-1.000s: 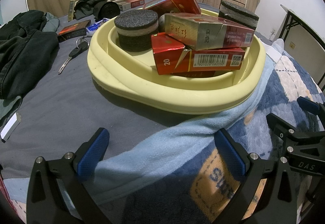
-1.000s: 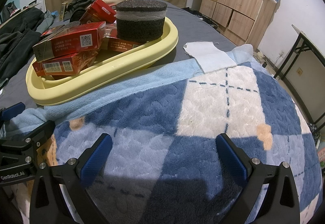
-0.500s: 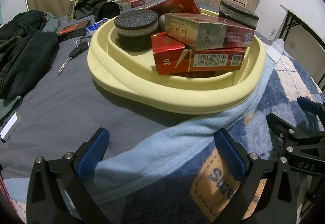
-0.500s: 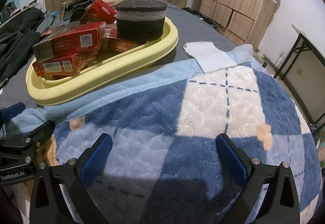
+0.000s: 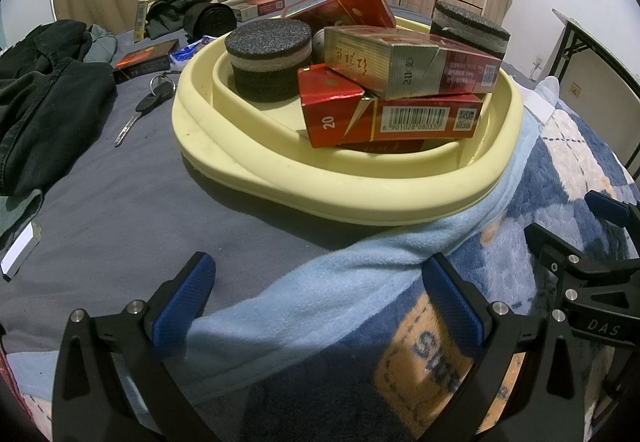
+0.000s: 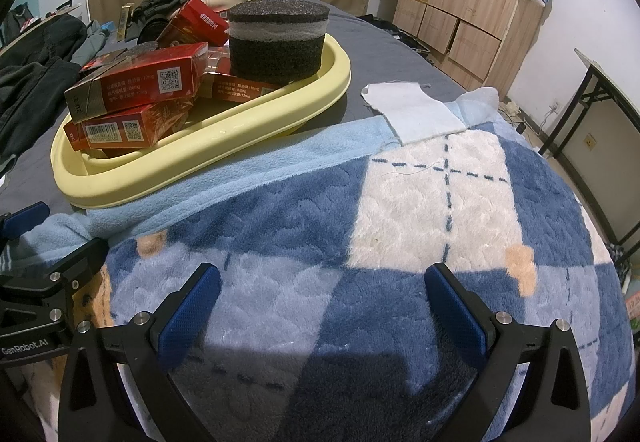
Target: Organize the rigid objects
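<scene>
Pale yellow oval plastic tray (image 5: 280, 177), on the grey bedsheet (image 5: 120, 209), its near rim touching the light-blue fleece blanket edge (image 5: 360, 274). Contents: red cardboard cigarette cartons (image 5: 396, 117) stacked at the near side; two round black foam discs (image 5: 268, 57), one at each far side. Metal key (image 5: 138, 111) left of the tray. Left gripper (image 5: 320, 302): released, empty. Right gripper (image 6: 324, 306): released, empty, over the blue-and-white checked blanket (image 6: 420, 201).

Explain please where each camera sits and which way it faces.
Left wrist: on the left hand-held gripper, open, facing the yellow tray; right hand-held gripper at the right edge.
Right wrist: on that gripper, open, over the blanket; tray upper left.
Shared: tray, red boxes, foam discs, blanket.
</scene>
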